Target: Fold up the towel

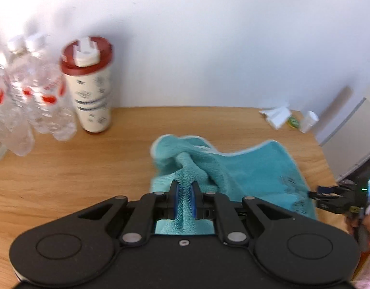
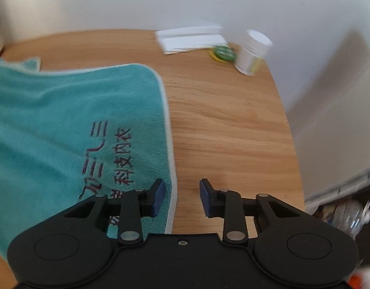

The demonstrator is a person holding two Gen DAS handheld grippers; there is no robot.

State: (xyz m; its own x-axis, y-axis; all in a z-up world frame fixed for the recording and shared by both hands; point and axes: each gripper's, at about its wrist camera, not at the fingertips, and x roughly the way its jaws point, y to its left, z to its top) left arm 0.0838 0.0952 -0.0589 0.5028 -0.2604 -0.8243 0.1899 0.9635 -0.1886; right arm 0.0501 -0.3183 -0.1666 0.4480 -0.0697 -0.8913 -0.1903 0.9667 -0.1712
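- The left gripper (image 1: 184,198) is clamped on a bunched ridge of the teal towel (image 1: 245,175), its blue pads (image 1: 175,200) pinching a pleat of terry cloth that rises from the wooden table (image 1: 76,175).
- The right gripper (image 2: 182,198) has its jaws apart and holds nothing; its left pad hangs over the towel's white-trimmed edge (image 2: 171,159), its right pad over bare wood.
- The towel lies on the table's right half, flat where the embroidered lettering (image 2: 105,159) sits, rumpled and heaped at the end the left gripper holds (the far corner there looks curled over itself).
- Risk one: the left grip seems to be on a mid-cloth pleat rather than a corner, so carrying it across would likely drag a twisted fold, not a clean one.
- Risk two: the right jaws straddle the hem; closing from here could catch only the trim, and the cloth may slip out.
- Risk three: a wide sweep to the left could knock the red-lidded tumbler (image 1: 90,84) or the clear water bottles (image 1: 28,101) (both near the path).
- The white pill bottle (image 2: 253,53) and folded paper (image 2: 192,39) stand well apart from the towel, so they seem safe.
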